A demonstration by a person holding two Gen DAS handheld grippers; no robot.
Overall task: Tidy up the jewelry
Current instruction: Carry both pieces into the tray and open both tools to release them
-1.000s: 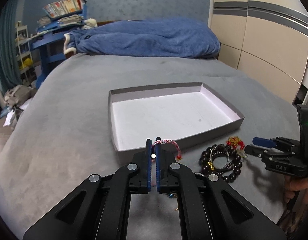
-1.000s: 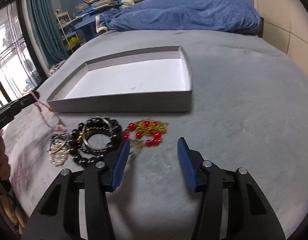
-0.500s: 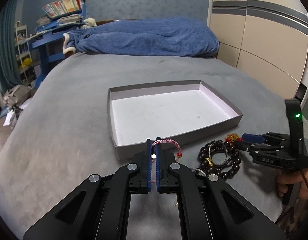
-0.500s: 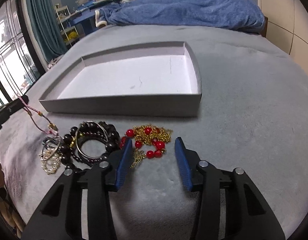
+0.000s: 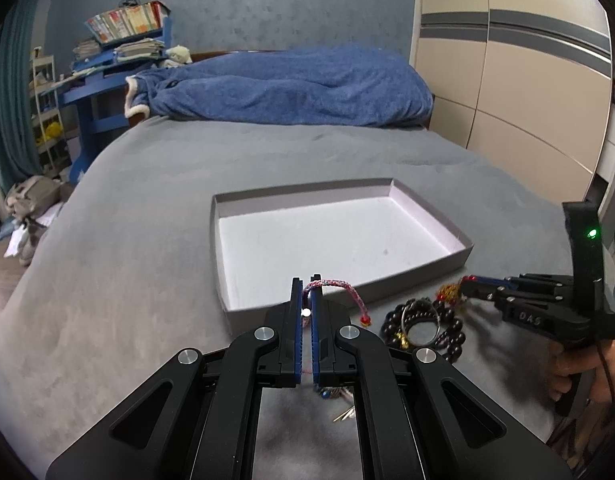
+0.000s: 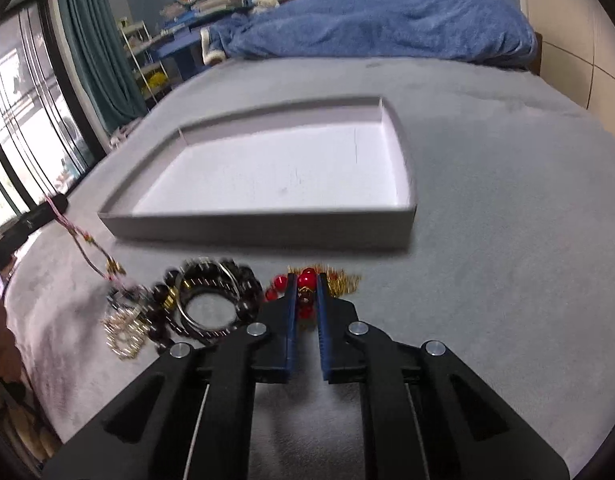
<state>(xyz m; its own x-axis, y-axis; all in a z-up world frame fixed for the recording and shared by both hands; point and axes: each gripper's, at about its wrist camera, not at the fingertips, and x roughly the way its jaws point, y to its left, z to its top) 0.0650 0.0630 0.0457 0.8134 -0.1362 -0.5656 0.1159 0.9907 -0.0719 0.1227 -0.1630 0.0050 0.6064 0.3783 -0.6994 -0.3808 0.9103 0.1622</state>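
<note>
On the grey bedspread lies a shallow grey box (image 5: pixel 427 276) (image 6: pixel 267 232) with a white floor. My left gripper (image 5: pixel 306 282) (image 6: pixel 57 202) is shut on a pink braided cord bracelet (image 5: pixel 339 285) (image 6: pixel 79 240), which hangs just before the box's near wall. My right gripper (image 6: pixel 306 280) (image 5: pixel 465 286) is closing its jaws on the red and gold bead bracelet (image 6: pixel 345 282) (image 5: pixel 449 292), with a red bead pinched between the tips. Beside it a dark bead bracelet (image 6: pixel 247 280) (image 5: pixel 451 332) lies with a metal bangle (image 5: pixel 421 318).
A small heap of gold chain (image 6: pixel 123 332) lies left of the dark beads. A blue blanket (image 5: pixel 287 88) covers the bed's far end. A beige wardrobe (image 5: pixel 507 80) stands on the right, a blue desk with books (image 5: pixel 119 60) and a curtained window (image 6: pixel 87 40) on the left.
My right gripper has moved forward over the red and gold bracelet and its jaws have come together around it. The left gripper has kept still with the pink cord.
</note>
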